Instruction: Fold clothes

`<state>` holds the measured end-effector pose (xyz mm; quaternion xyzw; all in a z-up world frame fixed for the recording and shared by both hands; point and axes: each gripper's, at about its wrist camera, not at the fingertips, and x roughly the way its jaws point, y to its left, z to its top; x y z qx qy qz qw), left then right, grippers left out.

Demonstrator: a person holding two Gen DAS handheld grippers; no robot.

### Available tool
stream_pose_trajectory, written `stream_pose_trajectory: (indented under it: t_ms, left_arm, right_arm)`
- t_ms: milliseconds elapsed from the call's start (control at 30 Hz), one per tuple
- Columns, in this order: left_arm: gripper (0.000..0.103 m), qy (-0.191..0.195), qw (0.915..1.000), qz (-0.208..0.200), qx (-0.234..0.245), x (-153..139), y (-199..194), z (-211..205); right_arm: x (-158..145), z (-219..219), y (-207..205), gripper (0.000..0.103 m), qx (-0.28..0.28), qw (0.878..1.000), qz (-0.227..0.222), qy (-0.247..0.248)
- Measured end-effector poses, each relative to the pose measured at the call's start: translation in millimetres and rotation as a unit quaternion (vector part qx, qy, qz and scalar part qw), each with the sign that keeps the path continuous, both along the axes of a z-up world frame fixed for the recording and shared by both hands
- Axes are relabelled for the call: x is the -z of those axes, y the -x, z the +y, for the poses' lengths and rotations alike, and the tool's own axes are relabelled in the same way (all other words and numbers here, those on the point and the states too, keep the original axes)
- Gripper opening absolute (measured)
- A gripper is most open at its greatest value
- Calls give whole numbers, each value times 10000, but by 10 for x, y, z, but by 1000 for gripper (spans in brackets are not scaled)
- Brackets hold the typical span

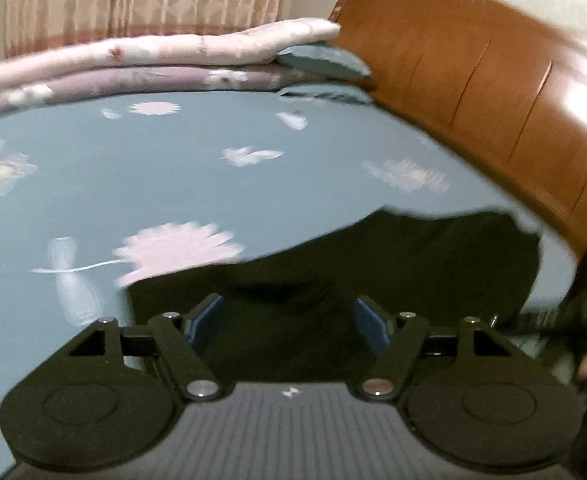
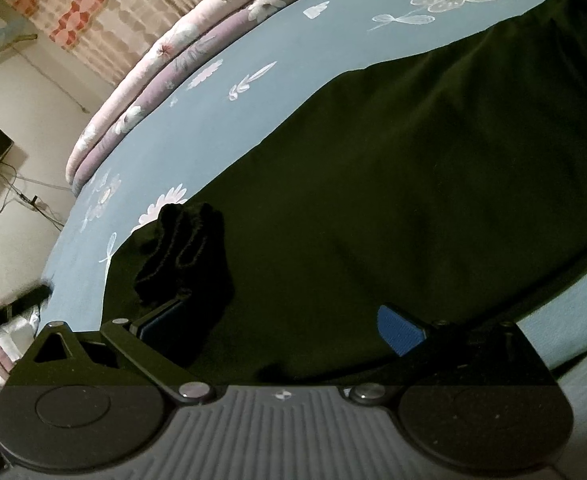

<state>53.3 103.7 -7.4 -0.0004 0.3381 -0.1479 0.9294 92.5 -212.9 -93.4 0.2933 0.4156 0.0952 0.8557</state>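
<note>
While the left-wrist picture smears with blur, the left gripper hangs above the near edge of the black fabric garment, its blue-padded fingers standing well apart with only dark cloth seen behind the gap and nothing pinched between them. That garment lies spread on the blue bedsheet printed with white and pink flowers, close to the glossy brown wooden headboard that curves down the right side. Over at the far edge of the bed sits a stack of folded pink and lilac floral quilts, and behind them hangs a patterned pink-and-cream curtain. Switch to the right-wrist view and it's much sharper: the right gripper is poised low over the same black garment, which runs in a long dark band across the sheet toward the upper right. Its jaws are wide apart too; a bunched, fuzzy-edged fold of black cloth rises just by the left blue pad, while the right pad sits clear over flat fabric. Whether that left pad actually touches the fold, I can't tell.
</note>
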Motion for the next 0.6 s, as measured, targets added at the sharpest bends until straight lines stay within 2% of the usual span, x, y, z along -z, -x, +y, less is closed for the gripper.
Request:
stream_pose_trajectory:
  t_ms: [167,300,467,600]
  left_arm:
    - [73,-481,9988,53,-1,278,487,127]
    - [74,-903,9956,-80,215,539,736,-18]
    - [74,-1731,9839,-438,88,786,792,-234]
    - [74,-2055,9763,-678,-7,829,779,-301]
  right_arm:
    - [25,70,-14,103,-43,10000,17,69]
    - [20,92,-12,103,-39,10000,35,77]
    - [15,98,-6,103,-10,10000,61,73]
    - [12,120,-2,103,-21,9999,62,142]
